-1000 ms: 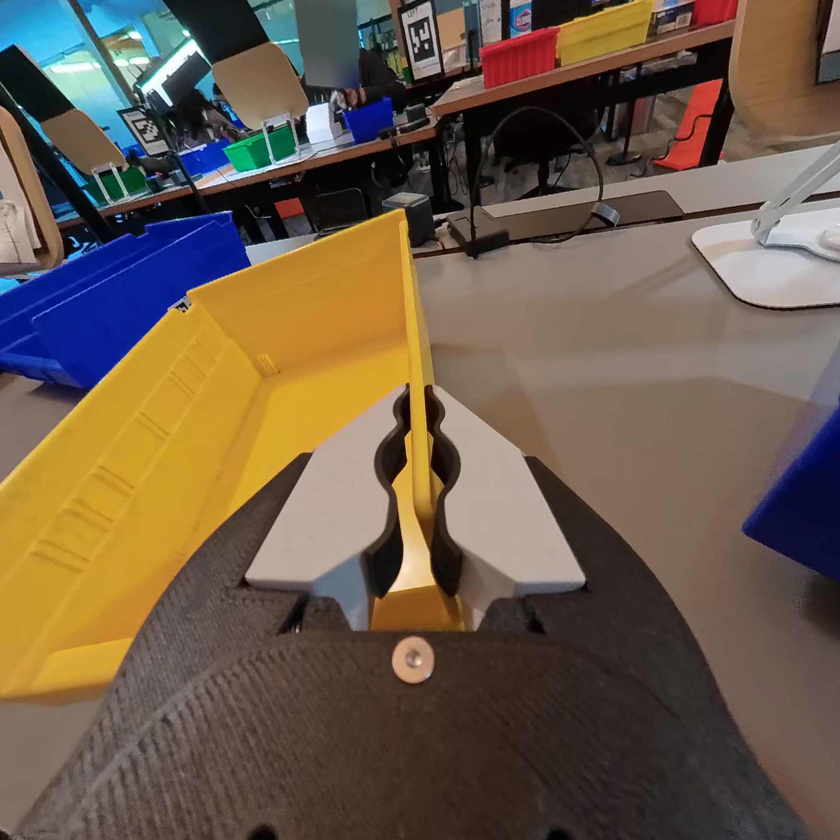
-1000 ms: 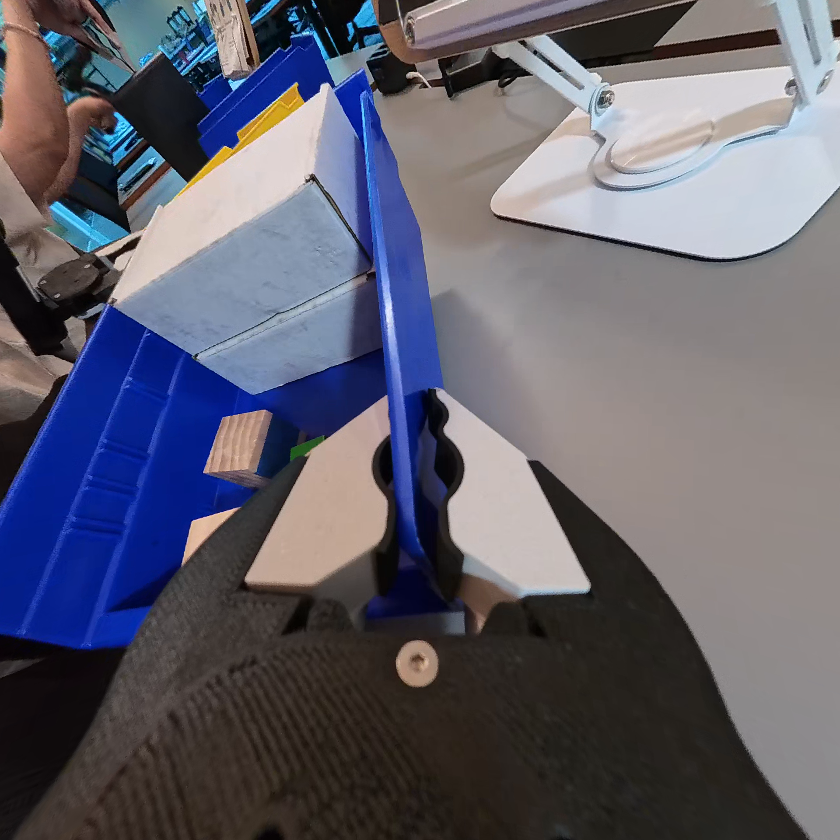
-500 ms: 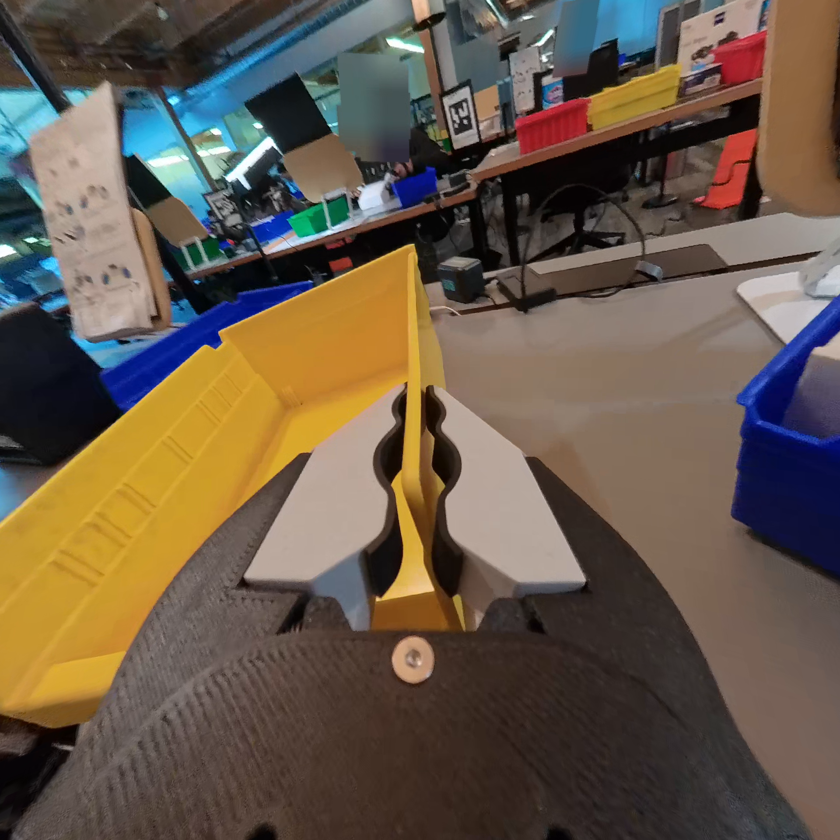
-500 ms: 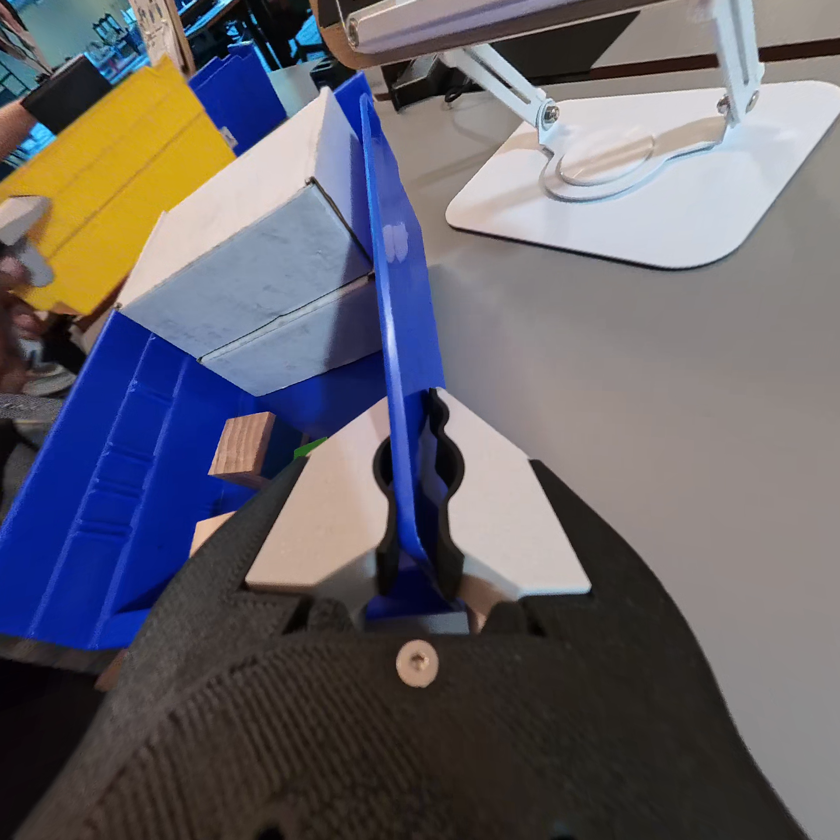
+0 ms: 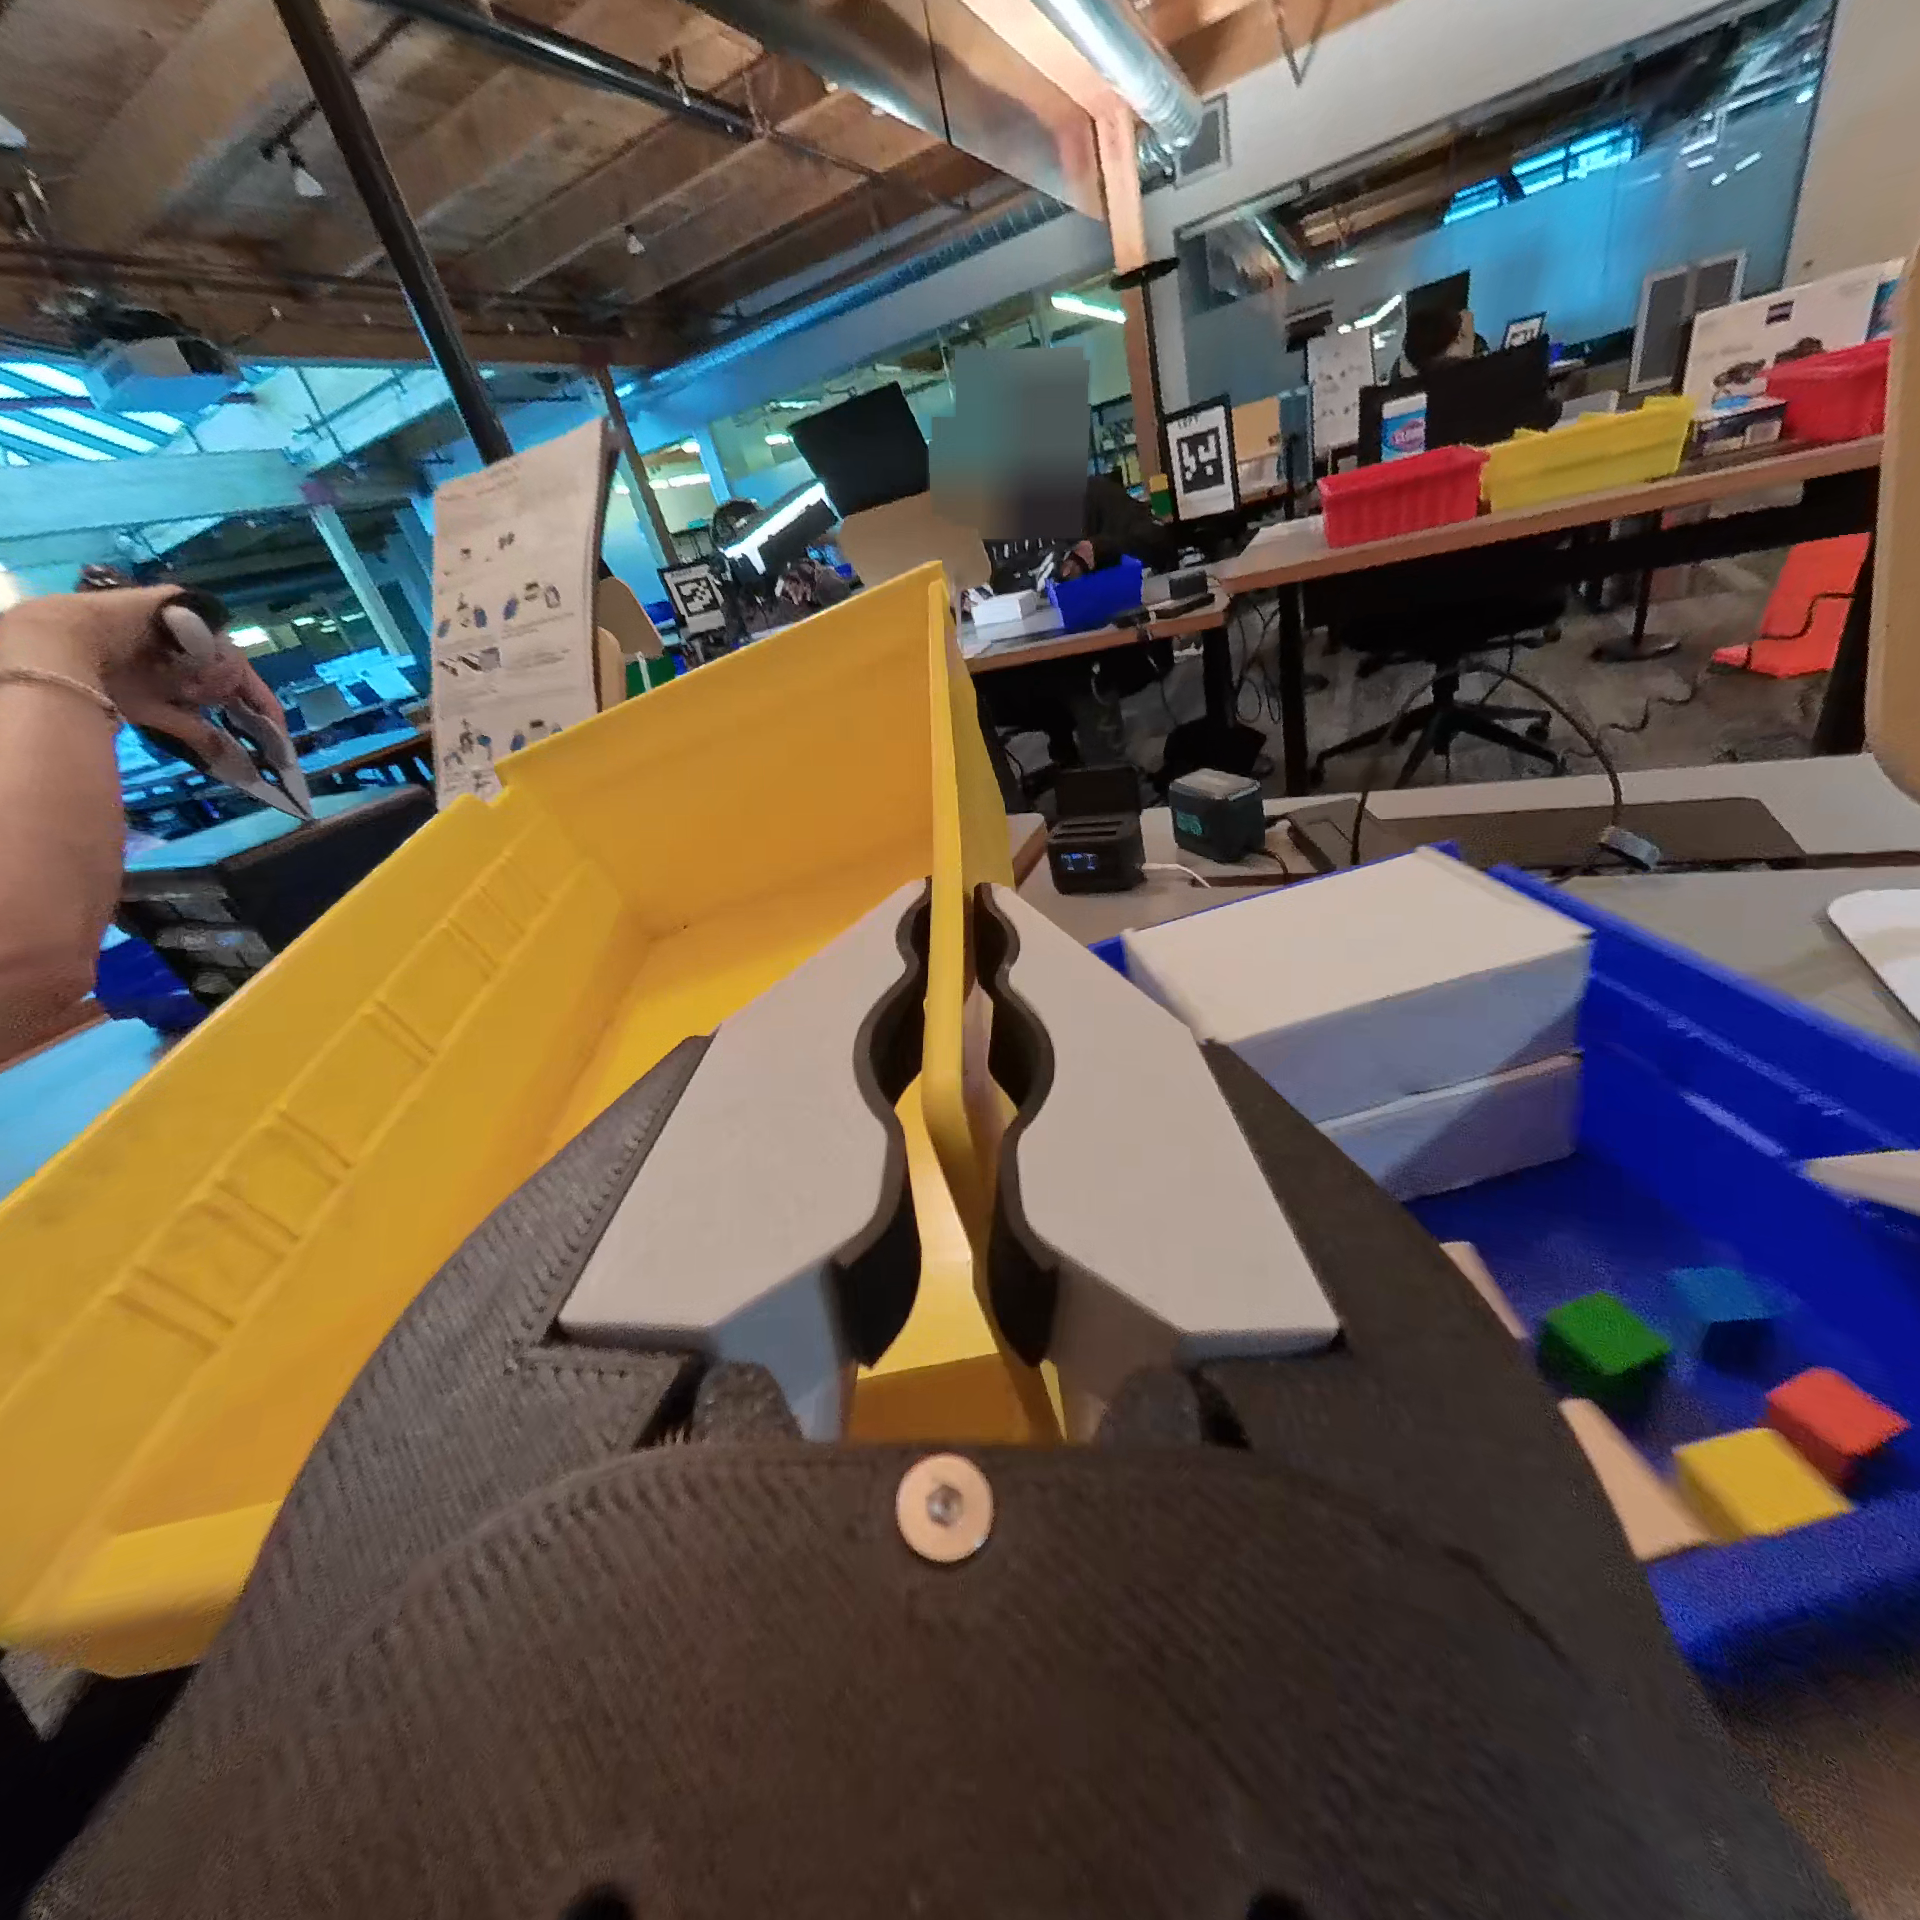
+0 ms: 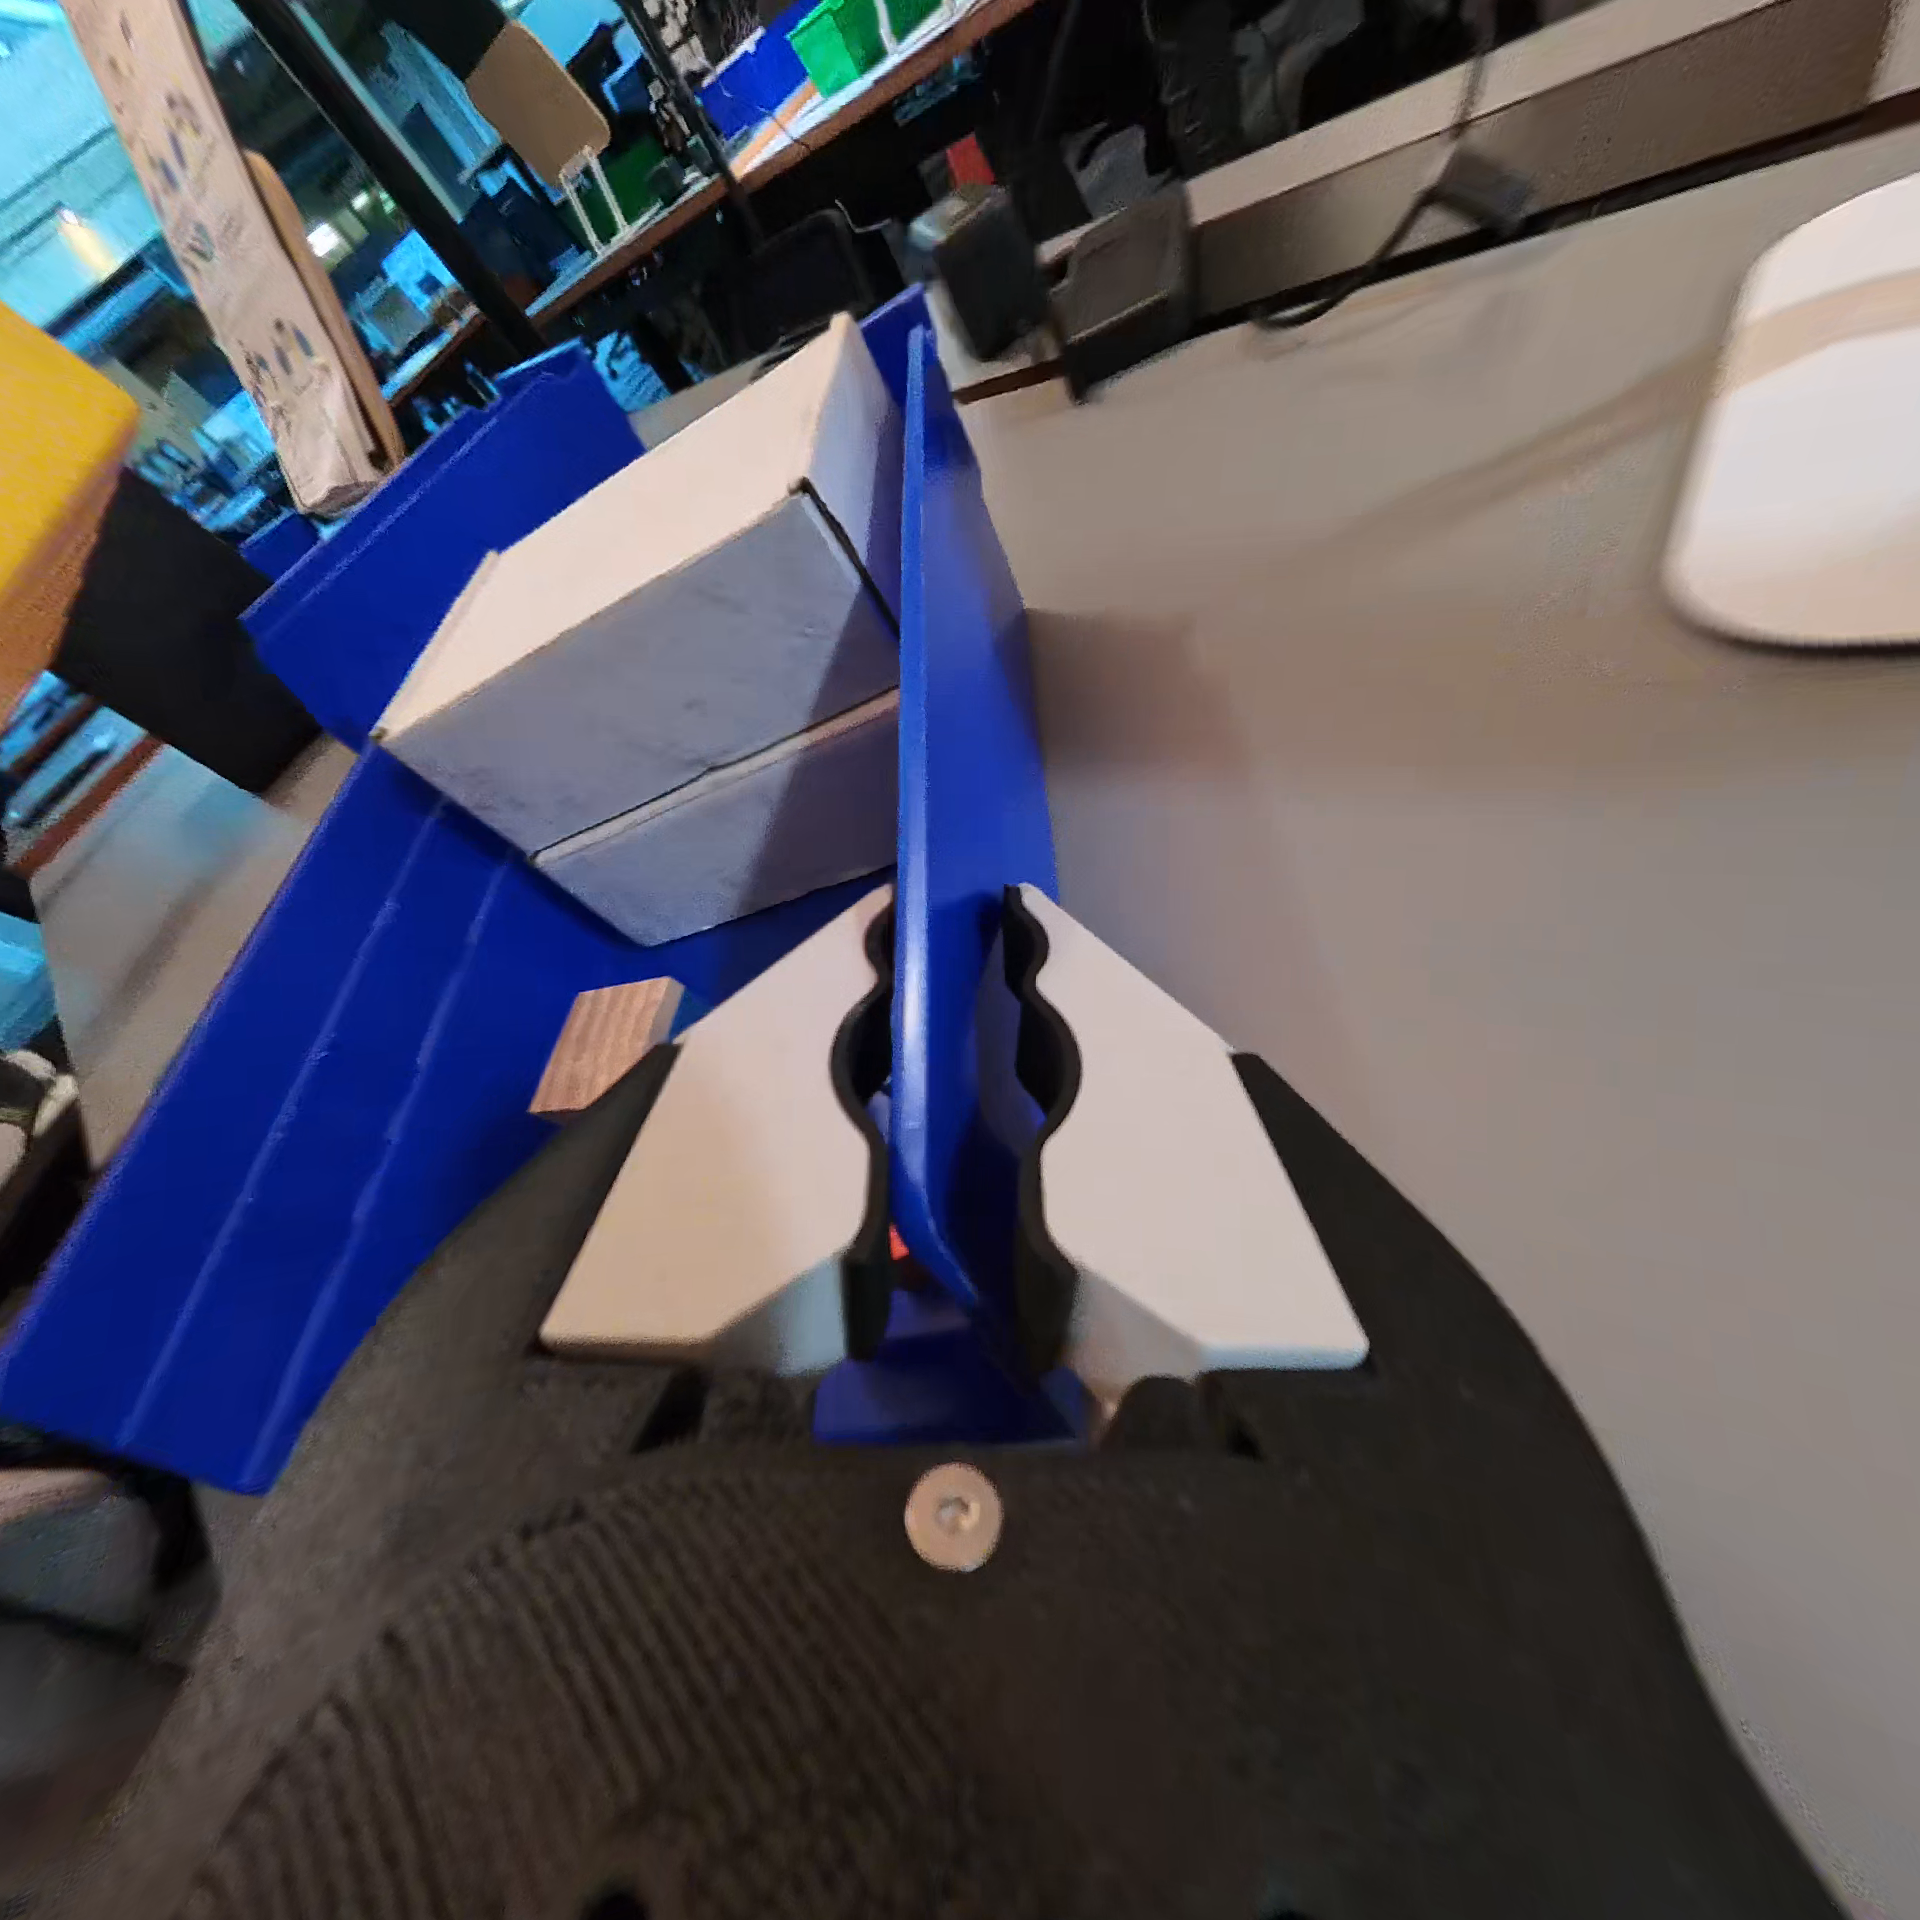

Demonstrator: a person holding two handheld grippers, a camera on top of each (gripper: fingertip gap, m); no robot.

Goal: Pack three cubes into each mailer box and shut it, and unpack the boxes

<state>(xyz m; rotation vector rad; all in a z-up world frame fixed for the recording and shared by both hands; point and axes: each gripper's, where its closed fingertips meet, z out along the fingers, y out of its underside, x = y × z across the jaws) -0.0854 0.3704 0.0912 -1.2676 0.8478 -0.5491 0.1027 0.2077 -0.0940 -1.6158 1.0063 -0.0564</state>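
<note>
My left gripper [image 5: 951, 914] is shut on the right wall of an empty yellow bin [image 5: 343, 1122] and holds it up off the table, tilted. My right gripper [image 6: 951, 914] is shut on the right wall of a blue bin [image 6: 312, 1091]. The blue bin [image 5: 1714, 1049] holds two stacked white mailer boxes [image 6: 644, 665], both closed, also seen in the left wrist view [image 5: 1371, 987]. Loose cubes lie on its floor: green [image 5: 1600, 1345], blue [image 5: 1725, 1304], red [image 5: 1834, 1418], yellow [image 5: 1751, 1481]. A wooden cube [image 6: 608, 1044] lies near my right fingers.
A white stand base [image 6: 1808, 436] sits on the grey table [image 6: 1455, 935] to the right of the blue bin. Another blue bin [image 6: 447, 520] stands behind it. A person's hand [image 5: 114, 665] is at far left. Chargers [image 5: 1143, 831] and cables lie at the table's back. Some 30 cm of space lies between my two pairs of fingers.
My left gripper has raised the yellow bin and swung it right, beside the blue bin. My right gripper has shifted with the blue bin; the stand base now lies farther right.
</note>
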